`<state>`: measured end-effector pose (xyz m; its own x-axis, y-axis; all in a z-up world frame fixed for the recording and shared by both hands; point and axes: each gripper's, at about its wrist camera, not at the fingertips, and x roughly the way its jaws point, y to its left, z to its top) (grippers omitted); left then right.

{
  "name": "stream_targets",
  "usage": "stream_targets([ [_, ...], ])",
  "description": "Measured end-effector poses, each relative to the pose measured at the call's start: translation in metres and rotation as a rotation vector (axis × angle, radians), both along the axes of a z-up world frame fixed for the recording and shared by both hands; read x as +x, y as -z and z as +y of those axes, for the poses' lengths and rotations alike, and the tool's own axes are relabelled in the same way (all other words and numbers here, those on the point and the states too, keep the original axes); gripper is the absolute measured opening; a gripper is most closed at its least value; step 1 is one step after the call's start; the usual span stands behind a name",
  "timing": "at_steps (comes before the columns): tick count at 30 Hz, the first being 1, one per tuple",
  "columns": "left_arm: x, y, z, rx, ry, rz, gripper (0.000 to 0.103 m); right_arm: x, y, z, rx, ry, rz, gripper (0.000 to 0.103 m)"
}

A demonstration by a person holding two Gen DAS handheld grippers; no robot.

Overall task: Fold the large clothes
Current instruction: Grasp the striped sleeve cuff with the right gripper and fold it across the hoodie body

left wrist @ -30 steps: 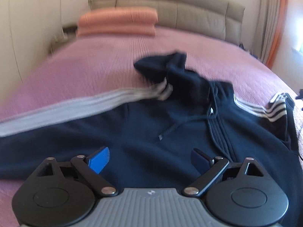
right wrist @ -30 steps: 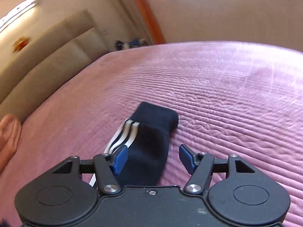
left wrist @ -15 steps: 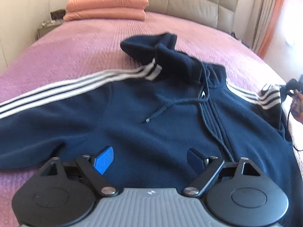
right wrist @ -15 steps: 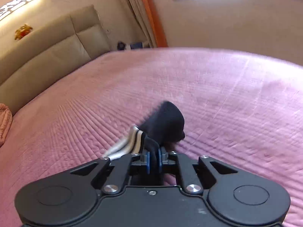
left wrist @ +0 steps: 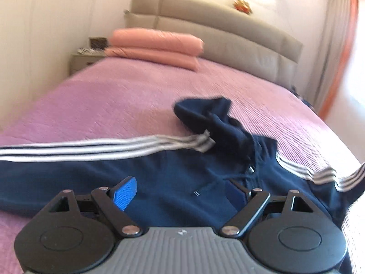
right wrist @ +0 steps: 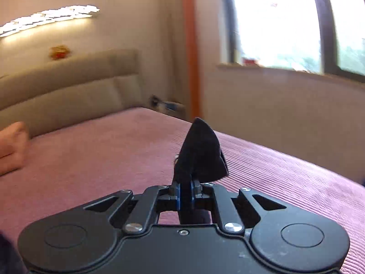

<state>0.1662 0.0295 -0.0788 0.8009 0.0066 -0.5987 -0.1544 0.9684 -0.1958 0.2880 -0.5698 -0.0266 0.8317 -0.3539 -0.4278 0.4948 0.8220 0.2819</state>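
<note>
A navy hoodie (left wrist: 173, 178) with white sleeve stripes lies spread on the pink bed (left wrist: 118, 100); its hood is bunched toward the headboard. My left gripper (left wrist: 180, 193) hovers open over the hoodie's chest, with nothing between its blue pads. In the right wrist view, my right gripper (right wrist: 186, 190) is shut on the hoodie's dark sleeve cuff (right wrist: 200, 153), which stands up above the jaws, lifted off the bedspread (right wrist: 91, 150). At the right edge of the left wrist view, the striped sleeve (left wrist: 342, 178) rises off the bed.
Two folded pink pillows (left wrist: 157, 48) lie by the beige headboard (left wrist: 228, 36). A nightstand (left wrist: 85, 58) stands at the bed's left side. A window (right wrist: 285, 22) and an orange curtain edge (right wrist: 189, 45) are on the right wall.
My right gripper closed on the sleeve cuff and lifted it well off the bed. My left gripper rose a little and tilted up, staying open over the hoodie.
</note>
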Motion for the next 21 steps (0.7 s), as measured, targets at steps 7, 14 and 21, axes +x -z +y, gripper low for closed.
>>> stream_targets([
  [7,-0.011,-0.022,0.028,0.031,-0.142,-0.040,0.086,-0.056,-0.086,0.210,0.033,-0.425,-0.210,0.011],
  [14,-0.034,-0.047,0.084,0.059,-0.350,-0.082,0.087,-0.101,-0.066,0.383,0.098,-0.971,-0.108,0.051],
  [21,-0.050,-0.035,0.143,0.107,-0.396,-0.011,0.087,-0.131,0.020,0.334,0.016,-0.888,0.076,0.051],
])
